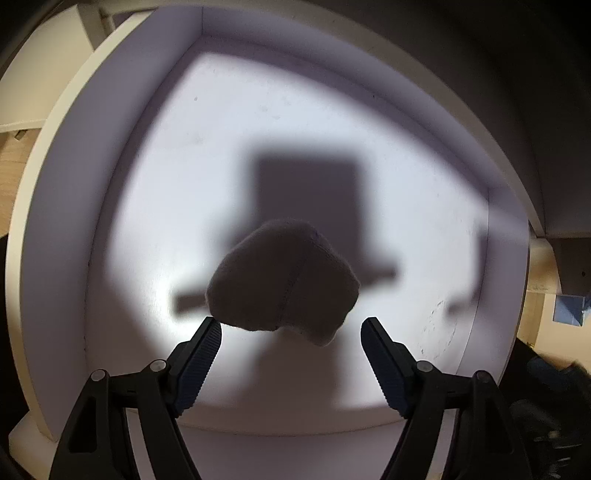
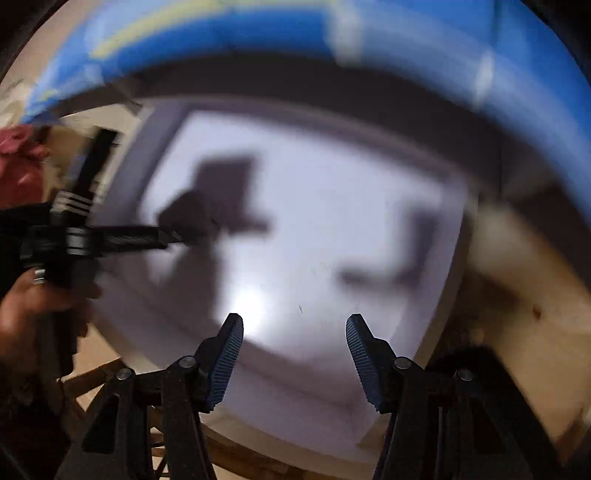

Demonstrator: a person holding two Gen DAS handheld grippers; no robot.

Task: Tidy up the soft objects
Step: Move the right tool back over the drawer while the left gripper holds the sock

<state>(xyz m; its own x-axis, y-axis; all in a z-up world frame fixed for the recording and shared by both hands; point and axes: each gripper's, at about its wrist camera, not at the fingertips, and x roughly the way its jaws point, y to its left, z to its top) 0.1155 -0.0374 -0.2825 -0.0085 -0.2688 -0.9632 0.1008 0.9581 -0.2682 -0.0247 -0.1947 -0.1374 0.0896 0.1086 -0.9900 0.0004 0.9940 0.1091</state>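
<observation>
In the left wrist view a pale, rounded soft plush object with a stitched seam sits in front of the open left gripper, just beyond and between its fingertips, not gripped. It hangs over the floor of a white box. The gripper's shadow falls on the box floor. In the blurred right wrist view the right gripper is open and empty above the same white box. The left gripper, held by a hand, reaches in from the left with a dark shape at its tip.
A blue band with yellow markings arcs across the top of the right wrist view. A red cloth lies at far left. Wooden surfaces flank the box. A small blue object and dark fabric sit at right.
</observation>
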